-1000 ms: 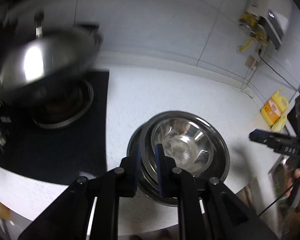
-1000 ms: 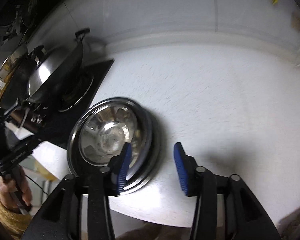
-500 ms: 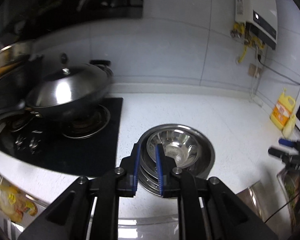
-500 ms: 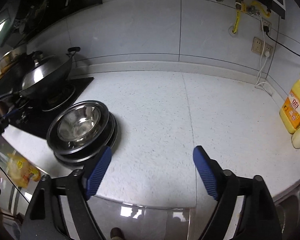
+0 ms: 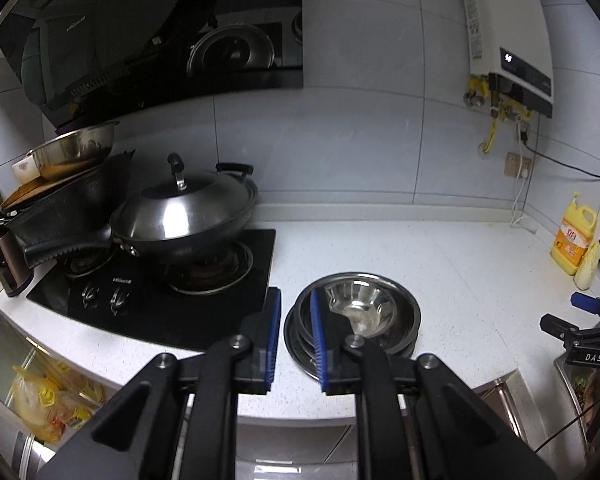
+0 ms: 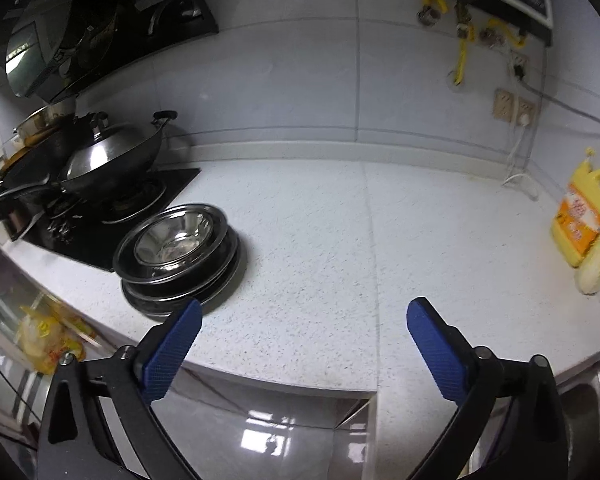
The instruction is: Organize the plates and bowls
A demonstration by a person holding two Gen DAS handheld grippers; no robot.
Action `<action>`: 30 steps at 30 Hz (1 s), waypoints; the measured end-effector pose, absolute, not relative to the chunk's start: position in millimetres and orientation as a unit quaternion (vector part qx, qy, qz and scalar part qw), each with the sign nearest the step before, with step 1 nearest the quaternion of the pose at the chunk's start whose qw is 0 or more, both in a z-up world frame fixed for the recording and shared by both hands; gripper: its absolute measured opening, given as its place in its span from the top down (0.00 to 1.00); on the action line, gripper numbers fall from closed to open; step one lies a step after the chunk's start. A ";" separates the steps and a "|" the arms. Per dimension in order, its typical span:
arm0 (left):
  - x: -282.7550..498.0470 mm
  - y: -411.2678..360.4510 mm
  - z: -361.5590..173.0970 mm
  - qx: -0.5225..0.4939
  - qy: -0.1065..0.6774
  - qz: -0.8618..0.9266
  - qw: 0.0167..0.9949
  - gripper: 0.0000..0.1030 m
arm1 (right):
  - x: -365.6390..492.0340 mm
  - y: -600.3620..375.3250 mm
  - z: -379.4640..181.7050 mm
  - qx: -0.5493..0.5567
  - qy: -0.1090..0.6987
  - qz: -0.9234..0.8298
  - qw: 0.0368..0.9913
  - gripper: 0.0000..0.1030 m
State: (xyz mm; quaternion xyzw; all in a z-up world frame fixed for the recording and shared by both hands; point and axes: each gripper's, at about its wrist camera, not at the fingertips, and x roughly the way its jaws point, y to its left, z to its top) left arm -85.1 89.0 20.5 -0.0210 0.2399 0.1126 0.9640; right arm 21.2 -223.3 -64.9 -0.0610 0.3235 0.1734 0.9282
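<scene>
A stack of steel bowls and plates (image 5: 380,312) sits on the white counter next to the stove, and it also shows in the right wrist view as the stack (image 6: 172,236). My left gripper (image 5: 294,294) hovers just in front of the stack's left rim. Its blue pads stand a narrow gap apart with nothing held. My right gripper (image 6: 304,308) is over the counter's front edge, to the right of the stack and clear of it. Its jaws are opening wide with nothing between them. The left wrist view catches the right gripper (image 5: 580,320) at far right.
A lidded wok (image 5: 188,216) sits on the black gas stove (image 5: 148,300) left of the stack, with more pans behind it. A yellow bottle (image 6: 584,212) stands at the right wall. A steel sink (image 6: 588,392) lies at the near right. Bare counter (image 6: 340,240) stretches between stack and bottle.
Both grippers have drawn back and risen from the stack, which stays put on the counter. The right jaws have spread from beside the stack's rim to wide open.
</scene>
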 end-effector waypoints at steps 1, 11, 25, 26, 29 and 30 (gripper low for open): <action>-84.3 93.3 20.8 -0.019 0.239 0.108 0.965 0.86 | 17.2 -222.3 -63.4 -0.061 0.320 0.165 0.931 0.02; -93.3 115.2 13.9 -0.033 0.212 0.027 0.976 0.86 | -22.3 -198.9 -58.7 -0.083 0.332 0.100 0.934 0.02; -101.7 100.0 -19.8 -0.034 0.305 0.014 0.952 0.86 | -44.0 -195.9 -52.1 -0.052 0.357 0.090 0.928 0.02; -102.3 99.4 -20.2 -0.034 0.308 0.016 0.951 0.86 | -44.5 -195.8 -52.6 -0.049 0.360 0.092 0.927 0.02; -108.1 94.5 -19.7 -0.031 0.311 0.021 0.950 0.86 | -45.5 -198.2 -52.5 -0.041 0.362 0.098 0.926 0.02; -109.5 93.3 -19.1 -0.030 0.313 0.023 0.949 0.86 | -45.9 -199.8 -51.9 -0.038 0.362 0.100 0.926 0.02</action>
